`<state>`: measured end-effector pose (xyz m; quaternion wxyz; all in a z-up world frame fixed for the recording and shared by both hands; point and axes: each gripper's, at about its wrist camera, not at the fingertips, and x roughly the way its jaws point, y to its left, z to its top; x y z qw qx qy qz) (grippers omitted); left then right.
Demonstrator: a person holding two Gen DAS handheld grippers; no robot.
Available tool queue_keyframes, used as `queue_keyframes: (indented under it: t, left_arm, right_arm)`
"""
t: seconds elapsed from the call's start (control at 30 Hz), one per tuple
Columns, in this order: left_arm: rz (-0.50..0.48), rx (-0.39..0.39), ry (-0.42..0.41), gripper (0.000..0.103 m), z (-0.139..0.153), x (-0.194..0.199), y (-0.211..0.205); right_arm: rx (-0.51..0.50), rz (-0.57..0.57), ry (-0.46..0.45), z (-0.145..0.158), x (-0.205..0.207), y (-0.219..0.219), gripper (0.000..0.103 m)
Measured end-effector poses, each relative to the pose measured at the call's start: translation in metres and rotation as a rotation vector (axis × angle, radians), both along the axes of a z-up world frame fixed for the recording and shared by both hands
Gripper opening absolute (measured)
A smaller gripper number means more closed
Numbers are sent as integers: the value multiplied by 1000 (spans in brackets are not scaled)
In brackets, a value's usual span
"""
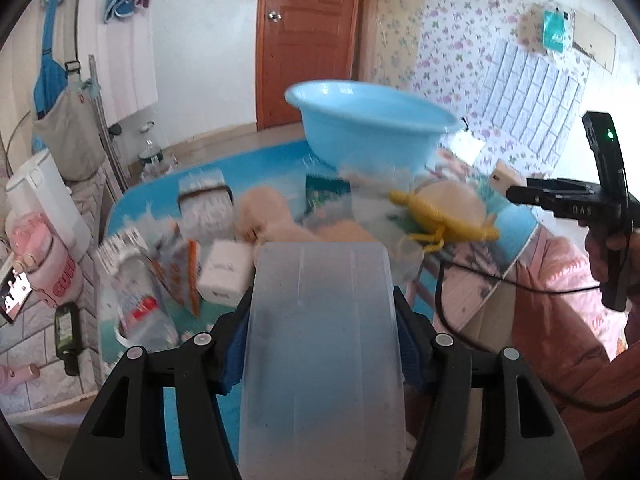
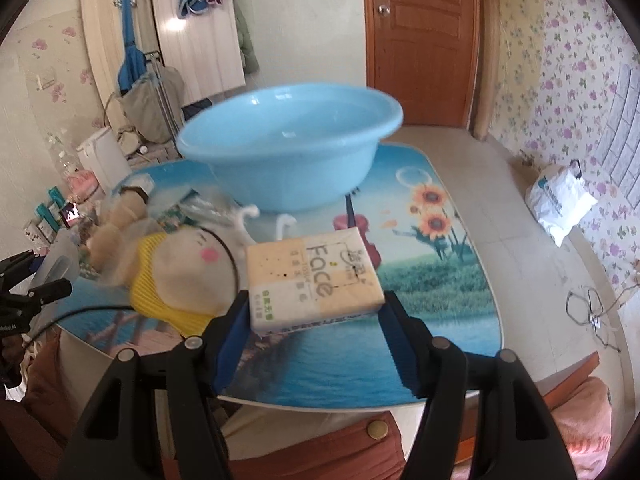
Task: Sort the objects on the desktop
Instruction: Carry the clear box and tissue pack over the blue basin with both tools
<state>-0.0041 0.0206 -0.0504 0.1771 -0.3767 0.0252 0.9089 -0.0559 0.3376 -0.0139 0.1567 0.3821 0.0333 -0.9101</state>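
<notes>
My left gripper (image 1: 320, 316) is shut on a frosted translucent plastic box (image 1: 320, 344), held above the near table edge. My right gripper (image 2: 314, 316) is shut on a beige tissue pack (image 2: 312, 276) printed "Face", lifted over the table's front. A light blue basin (image 2: 292, 140) stands at the back of the table; it also shows in the left wrist view (image 1: 368, 124). A plush toy in a yellow top (image 2: 180, 276) lies left of the tissue pack. The right gripper shows at the right edge of the left wrist view (image 1: 516, 194).
The table (image 2: 420, 300) has a blue pictured top. In the left wrist view, a white charger (image 1: 224, 276), a water bottle (image 1: 140, 308), snack packets (image 1: 180, 268) and a beige plush (image 1: 268, 216) crowd its left side. A white plastic bag (image 2: 560, 204) lies on the floor.
</notes>
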Motion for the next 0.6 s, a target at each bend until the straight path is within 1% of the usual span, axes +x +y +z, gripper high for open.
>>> queue_keyframes:
  t: [0.1,0.27,0.43,0.6]
  left_arm:
    - [16,-3,20,61,10,-3,-3]
    - [33,17,48,61,30,-8,-7]
    - [38,22,79,61,50,-24,-3]
    - [23,22,109,61,67,-42,10]
  right_arm:
    - [-14,12,22,11,-1,-4,63]
    - [-36,35,58,35,-8,-10,63]
    - [-59,66,82,55,-21,-16,63]
    - [-81,89,83,63,-37,-21,63]
